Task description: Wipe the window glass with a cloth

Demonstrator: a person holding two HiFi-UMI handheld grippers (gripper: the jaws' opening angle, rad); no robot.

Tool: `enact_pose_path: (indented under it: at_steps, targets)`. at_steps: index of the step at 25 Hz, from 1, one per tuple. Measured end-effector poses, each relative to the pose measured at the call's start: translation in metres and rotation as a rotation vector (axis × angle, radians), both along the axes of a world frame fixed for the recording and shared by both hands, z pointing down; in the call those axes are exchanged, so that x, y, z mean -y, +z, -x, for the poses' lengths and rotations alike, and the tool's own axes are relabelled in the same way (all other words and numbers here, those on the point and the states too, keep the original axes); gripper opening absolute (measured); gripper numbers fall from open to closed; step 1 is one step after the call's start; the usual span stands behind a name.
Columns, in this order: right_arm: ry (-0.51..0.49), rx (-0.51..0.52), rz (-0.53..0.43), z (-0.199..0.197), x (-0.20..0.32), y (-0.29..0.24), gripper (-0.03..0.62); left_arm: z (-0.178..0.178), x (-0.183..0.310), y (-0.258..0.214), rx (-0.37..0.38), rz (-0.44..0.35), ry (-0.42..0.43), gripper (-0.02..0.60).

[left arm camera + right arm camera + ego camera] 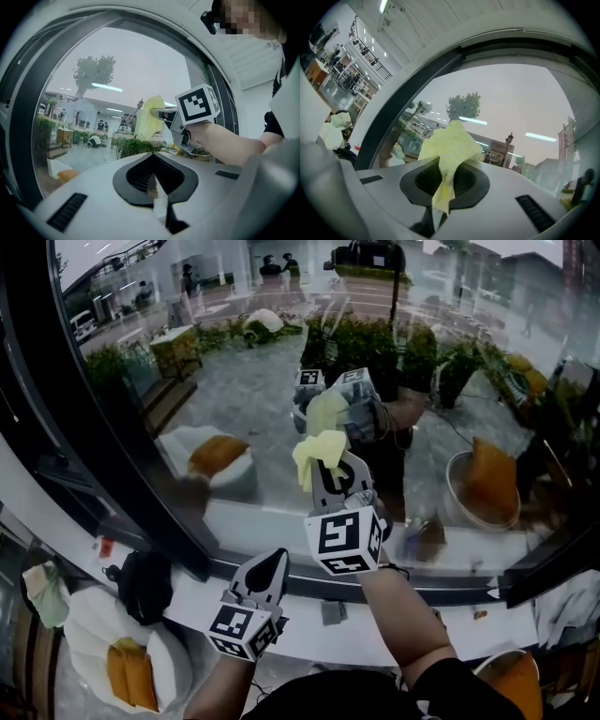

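Right tongs [330,474]: raised to the pane and clamped on a yellow cloth [319,451], with the person's forearm reaching up behind the marker cube.
Cloth: bunched; its loose top spreads past the tips and meets its own reflection on the window glass [234,381], while a narrow tail hangs back between the jaws.
Left tongs [267,570]: jaws drawn together with nothing between them, held low over the white sill [309,641], below and to the left of the right tongs.
Window glass: a large curved pane in a dark frame, looking out on a paved yard.
Outdoor shell seat [187,448]: a round white tub just beyond the pane at left, holding an orange cushion [217,456].
Second outdoor tub [455,498]: round and pale, at right, with another orange cushion [489,479] propped inside.
Indoor shell seat [89,620]: white, at lower left, with an orange cushion [129,673] lying in it.
Planters [375,343]: a row outside, filled with green plants.
Sill: carries a black bag-like item [145,585] at its left end.
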State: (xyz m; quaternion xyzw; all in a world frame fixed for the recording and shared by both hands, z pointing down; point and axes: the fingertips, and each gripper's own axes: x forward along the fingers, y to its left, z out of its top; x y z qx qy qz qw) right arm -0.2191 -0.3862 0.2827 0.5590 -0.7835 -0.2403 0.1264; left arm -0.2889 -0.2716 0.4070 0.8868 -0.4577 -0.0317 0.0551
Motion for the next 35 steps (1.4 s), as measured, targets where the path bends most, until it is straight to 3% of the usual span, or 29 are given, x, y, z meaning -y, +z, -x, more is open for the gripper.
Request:
enact_pose_path:
  at_steps: [4,10,30,35]
  targets:
    - [0.022,0.004,-0.019,-0.006,0.003,-0.014,0.043,-0.008,0.003,0.003,0.027,-0.028,0.039,0.008]
    - [0.044,-0.016,-0.022,-0.008,0.008,-0.025,0.043,-0.013,0.003,0.007,0.01,-0.009,0.059,0.008]
    - [0.049,-0.018,-0.009,-0.01,0.009,-0.025,0.043,-0.008,-0.012,0.009,0.042,-0.025,0.052,0.008]
    - [0.054,-0.017,-0.005,-0.013,0.008,-0.024,0.043,-0.01,-0.014,0.002,0.013,-0.006,0.038,0.008]
